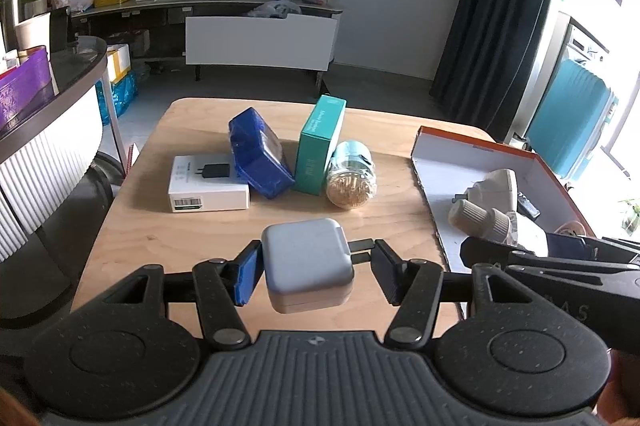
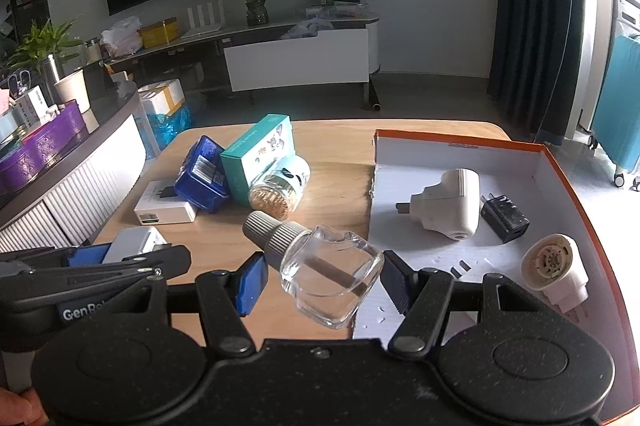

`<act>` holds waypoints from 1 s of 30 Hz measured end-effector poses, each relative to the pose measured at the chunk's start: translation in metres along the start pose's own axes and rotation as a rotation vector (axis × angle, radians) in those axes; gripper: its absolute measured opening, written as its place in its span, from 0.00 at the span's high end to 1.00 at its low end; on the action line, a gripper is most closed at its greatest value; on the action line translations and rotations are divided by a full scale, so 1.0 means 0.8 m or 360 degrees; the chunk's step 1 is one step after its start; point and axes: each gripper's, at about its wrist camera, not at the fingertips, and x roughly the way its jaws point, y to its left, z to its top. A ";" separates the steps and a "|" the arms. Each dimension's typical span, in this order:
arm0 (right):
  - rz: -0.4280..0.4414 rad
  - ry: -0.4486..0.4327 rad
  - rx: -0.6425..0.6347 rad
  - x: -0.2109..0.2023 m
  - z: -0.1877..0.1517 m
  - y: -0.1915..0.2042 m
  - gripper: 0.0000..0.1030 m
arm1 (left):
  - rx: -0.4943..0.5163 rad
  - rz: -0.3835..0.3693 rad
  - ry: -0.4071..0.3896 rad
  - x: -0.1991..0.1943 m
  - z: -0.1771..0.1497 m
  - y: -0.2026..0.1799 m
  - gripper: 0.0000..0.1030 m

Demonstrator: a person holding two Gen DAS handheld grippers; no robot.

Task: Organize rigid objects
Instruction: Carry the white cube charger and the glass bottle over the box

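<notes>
My left gripper (image 1: 314, 272) is shut on a grey square charger plug (image 1: 306, 264), its prongs pointing right, held just above the wooden table (image 1: 160, 226). My right gripper (image 2: 320, 280) is shut on a clear glass bottle (image 2: 332, 278) with a grey ribbed cap, held tilted at the left edge of the open orange-rimmed white box (image 2: 420, 145). The box holds a white plug-in device (image 2: 448, 205), a black adapter (image 2: 505, 218) and a round white plug-in part (image 2: 554, 268). The left gripper with the charger shows at the left of the right wrist view (image 2: 132, 246).
On the table's far half lie a white charger box (image 1: 208, 185), a blue plastic case (image 1: 258, 153), an upright teal carton (image 1: 320, 145) and a toothpick jar (image 1: 352, 177) on its side. A curved counter (image 1: 48, 97) stands left. A teal suitcase (image 1: 572, 129) stands right.
</notes>
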 end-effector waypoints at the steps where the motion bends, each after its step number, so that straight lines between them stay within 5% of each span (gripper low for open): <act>1: -0.0003 0.0001 0.0002 0.000 0.000 -0.002 0.27 | 0.0002 -0.0004 0.0001 0.000 0.000 -0.001 0.43; 5: -0.0018 0.0000 0.0011 -0.002 0.000 -0.008 0.27 | 0.0020 -0.0019 0.0003 0.001 0.002 -0.008 0.45; 7: -0.0026 -0.0002 0.0014 -0.004 0.000 -0.010 0.27 | 0.0031 -0.0034 0.0002 0.002 0.003 -0.011 0.61; 17: -0.0053 0.0002 0.0053 -0.005 -0.001 -0.027 0.27 | -0.0009 -0.0013 0.0036 0.011 -0.002 0.006 0.60; 19: -0.0060 0.0008 0.0072 -0.004 -0.004 -0.033 0.27 | -0.0035 -0.0034 0.0056 0.018 -0.003 0.013 0.53; 24: -0.0075 0.0014 0.0111 -0.002 -0.006 -0.042 0.27 | 0.0082 -0.0041 0.0027 0.042 -0.001 -0.010 0.15; 30: -0.0103 -0.0029 0.0127 -0.009 -0.002 -0.053 0.27 | 0.0080 -0.0028 0.0029 0.091 0.014 -0.044 0.08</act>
